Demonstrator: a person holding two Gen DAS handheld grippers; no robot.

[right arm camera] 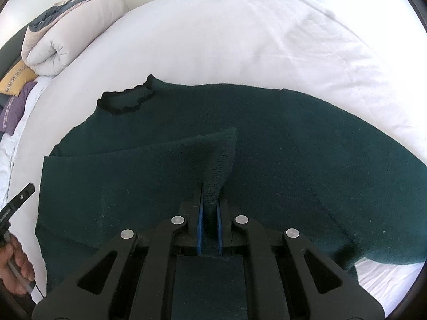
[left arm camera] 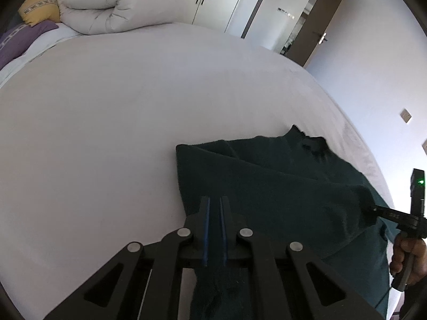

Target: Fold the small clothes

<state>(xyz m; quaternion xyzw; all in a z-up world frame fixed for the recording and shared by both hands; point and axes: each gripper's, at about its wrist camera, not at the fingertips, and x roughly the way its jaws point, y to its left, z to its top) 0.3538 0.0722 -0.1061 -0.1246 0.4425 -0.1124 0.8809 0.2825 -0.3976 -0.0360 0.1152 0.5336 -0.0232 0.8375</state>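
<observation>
1. Dark green knit sweater [right arm camera: 293,138], lying flat on the white bed sheet [right arm camera: 240,26] near the bed's front edge; its black-trimmed collar [right arm camera: 125,100] points toward the rolled duvet [right arm camera: 50,50] and the pillows at the head of the bed.
2. Progress: one sleeve [right arm camera: 149,157] is already brought across the body, its ribbed cuff [right arm camera: 221,160] raised in a peak at mid-chest. The other side stretches out unfolded to the right in the right wrist view, and the bottom hem has not been doubled up. By judgement the fold is early, roughly a third done, with the second side and the final halving left.
3. Right gripper [right arm camera: 210,213]: jaws narrow, pinching the cuff between the blue pads [right arm camera: 199,221]; the knit stands up from the grip, so the sleeve end is lifted slightly off the body. Seen from the left wrist camera, this tool reaches in low from the right, its tip buried in fabric, with the person's right hand [left arm camera: 408,261] wrapped round the handle.
4. Left gripper [left arm camera: 214,213]: jaws nearly together over the sweater's near left edge. Dark cloth fills the gap between them, but whether it is actually clamped or merely lies beneath cannot be told from this angle.
5. Left hand [right arm camera: 16,266]: gripping its handle at the frame's lower left, tool angled toward the sweater
</observation>
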